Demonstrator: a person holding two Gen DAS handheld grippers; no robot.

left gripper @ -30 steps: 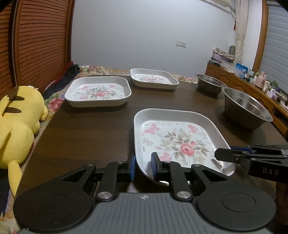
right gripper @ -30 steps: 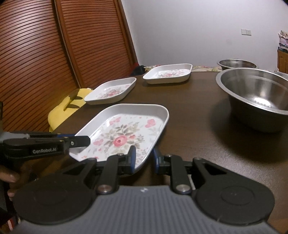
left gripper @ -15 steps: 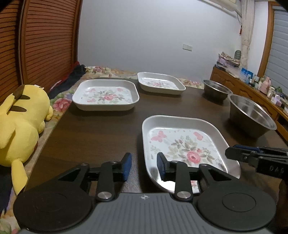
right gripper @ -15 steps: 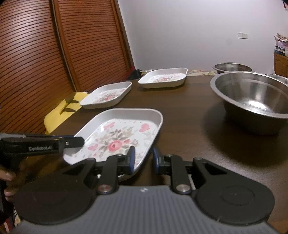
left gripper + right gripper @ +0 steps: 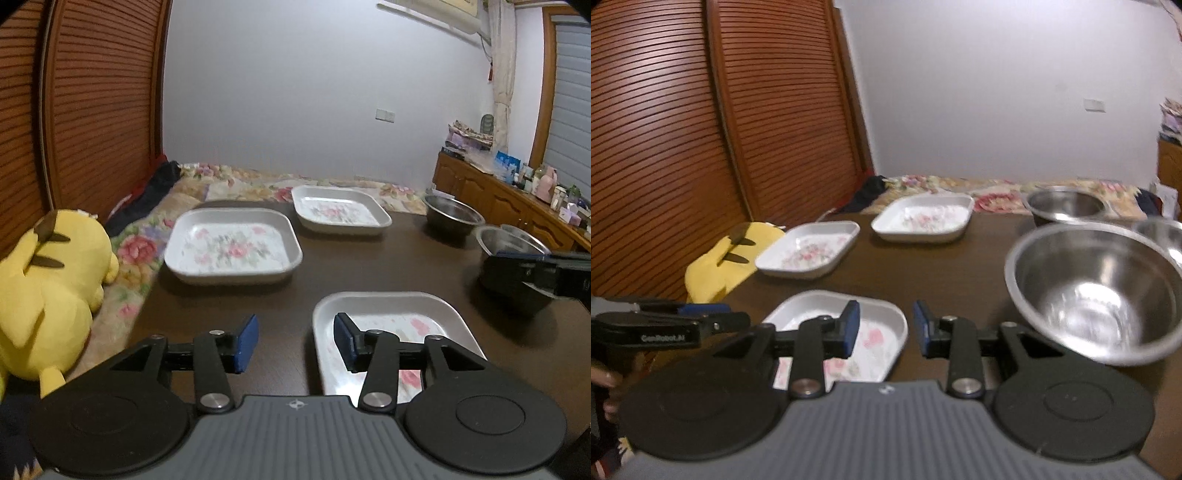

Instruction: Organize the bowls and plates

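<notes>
A white floral plate lies flat on the dark table, nearest to me. My left gripper hovers over its left rim with its jaws opening; the rim passes between the pads untouched. My right gripper straddles the plate's right corner, its jaws also opening and not pressing. Two more floral plates sit farther back. A large steel bowl stands right of the near plate, and a smaller steel bowl stands behind it.
A yellow plush toy lies at the table's left edge on floral bedding. A third steel bowl shows at the far right. A cluttered wooden sideboard runs along the right wall, slatted wooden doors along the left.
Both grippers let go of the near plate's rim, their jaws spreading apart. Both have risen and drawn back a little. The plate now rests on the table.
</notes>
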